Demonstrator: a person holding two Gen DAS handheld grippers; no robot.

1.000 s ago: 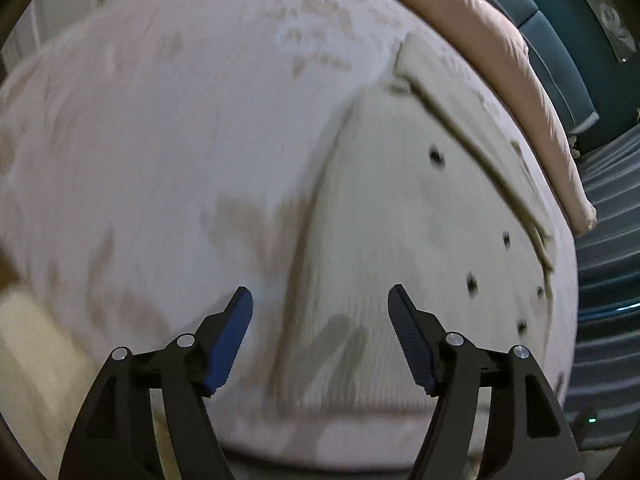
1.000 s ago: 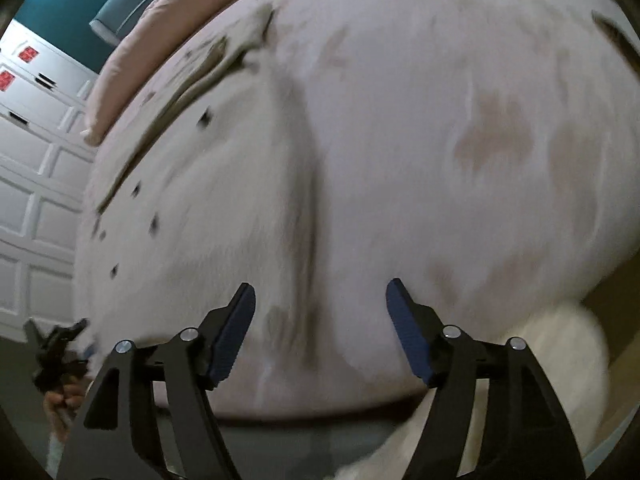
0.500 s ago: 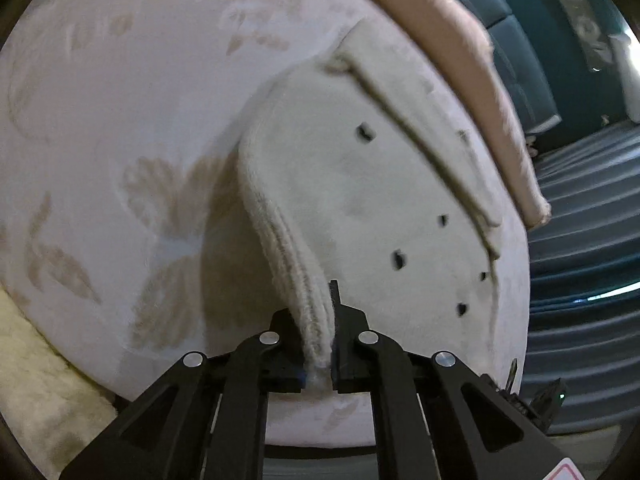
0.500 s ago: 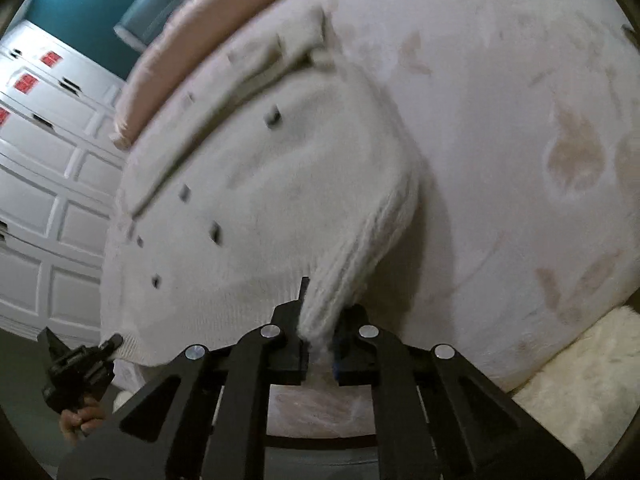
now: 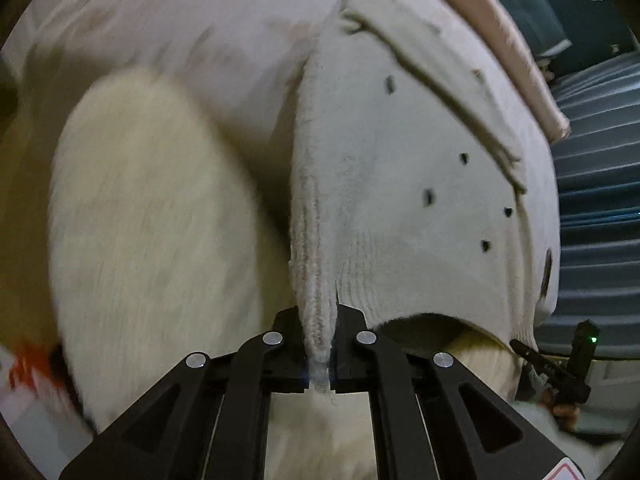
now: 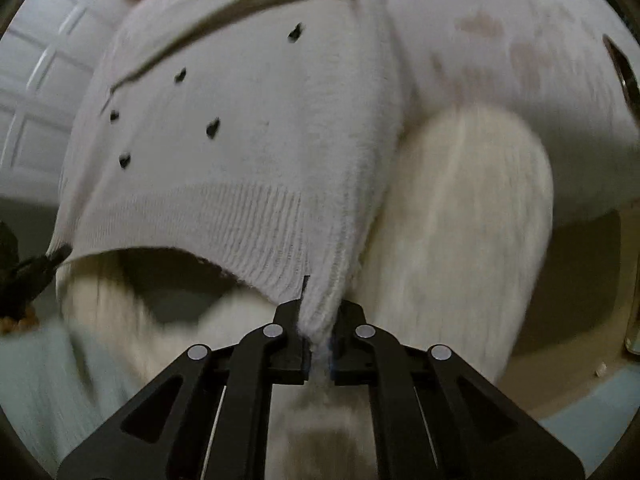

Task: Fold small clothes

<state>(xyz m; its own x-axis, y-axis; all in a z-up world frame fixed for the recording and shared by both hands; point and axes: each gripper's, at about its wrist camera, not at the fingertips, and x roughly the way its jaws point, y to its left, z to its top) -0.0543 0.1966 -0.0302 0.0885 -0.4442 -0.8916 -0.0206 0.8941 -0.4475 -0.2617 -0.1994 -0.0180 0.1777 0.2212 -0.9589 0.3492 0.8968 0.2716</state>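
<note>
While the left gripper point(image 5: 320, 354) sits at the bottom centre of the left wrist view, its jaws are clenched on the ribbed hem corner of a cream knit sweater point(image 5: 400, 184), and a strip of the knit runs straight up the middle of the frame from between them. From that corner the sweater spreads across the right half of the frame, dotted with small dark heart shapes point(image 5: 429, 197), its hem lifted so that a dark gap shows beneath it at lower centre. At the lower right edge the right gripper point(image 5: 560, 364) appears small and dark, with a green light beside it. A fluffy white rug point(image 5: 152, 216) fills the left half of the frame, blurred. Behind the sweater lies a pale bed cover point(image 5: 180, 24) with faint brownish marks, and a pink blanket point(image 5: 516, 36) runs along the upper right.

Seen from the right wrist, the right gripper point(image 6: 318, 354) is likewise clamped on the opposite hem corner of the sweater point(image 6: 240, 120), which fills the upper left and centre. The rug point(image 6: 460, 216) shows at right, and white panelled doors point(image 6: 36, 92) stand at the far left
</note>
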